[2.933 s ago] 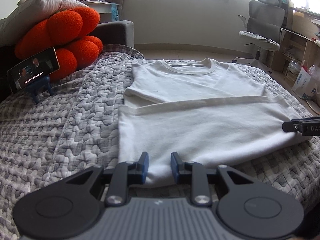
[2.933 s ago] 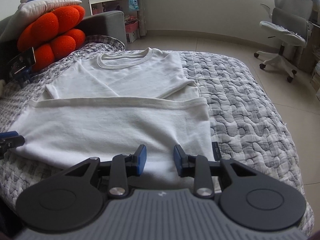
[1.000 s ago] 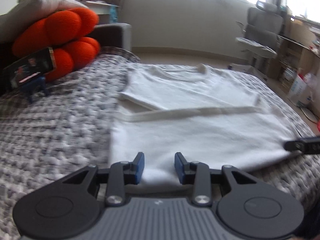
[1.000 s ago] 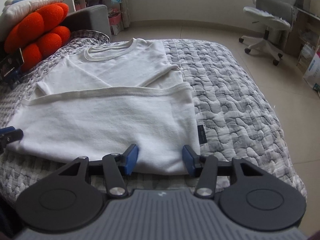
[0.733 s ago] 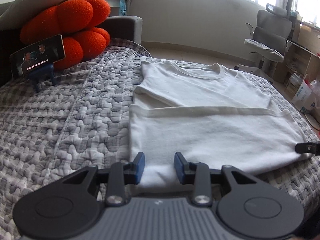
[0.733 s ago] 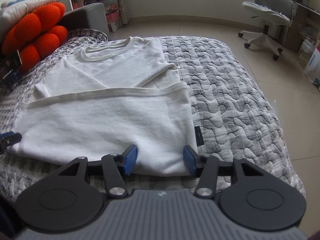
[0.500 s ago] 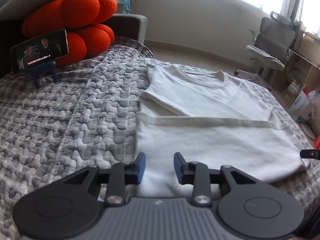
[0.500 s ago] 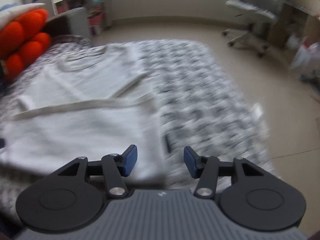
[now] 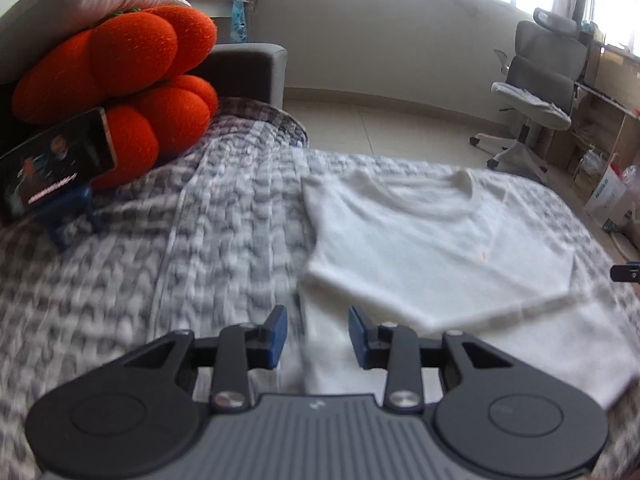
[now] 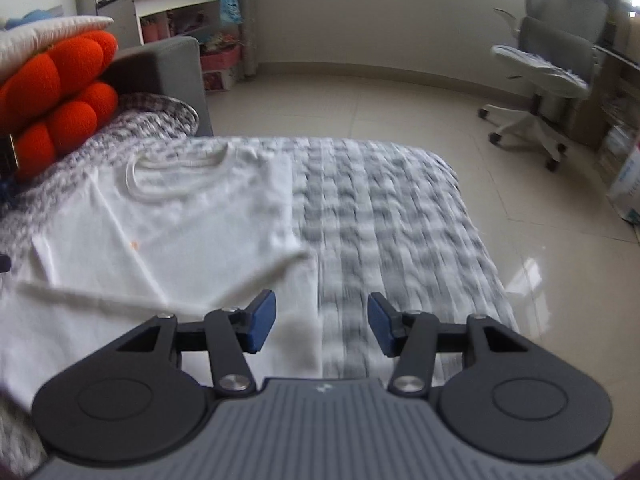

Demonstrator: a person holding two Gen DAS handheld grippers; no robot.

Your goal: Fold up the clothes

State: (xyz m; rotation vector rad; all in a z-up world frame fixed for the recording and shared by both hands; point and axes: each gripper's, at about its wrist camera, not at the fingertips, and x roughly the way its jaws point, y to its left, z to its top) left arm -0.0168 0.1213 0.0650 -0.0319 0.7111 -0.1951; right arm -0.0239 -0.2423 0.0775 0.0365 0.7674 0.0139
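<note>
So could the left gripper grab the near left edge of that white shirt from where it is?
Probably yes: the left gripper is open, the white shirt edge lies between its fingers, nothing blocking.

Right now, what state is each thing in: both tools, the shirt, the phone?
Left tool: open, empty, over the shirt's left edge.
Right tool: open wider, empty, over the shirt's right edge.
White T-shirt: flat on the quilt, bottom part folded up, collar far.
Phone: propped on a blue stand, screen lit.

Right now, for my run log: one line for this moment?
stage: mid-fold | white cotton T-shirt on grey quilt | left gripper open | right gripper open
</note>
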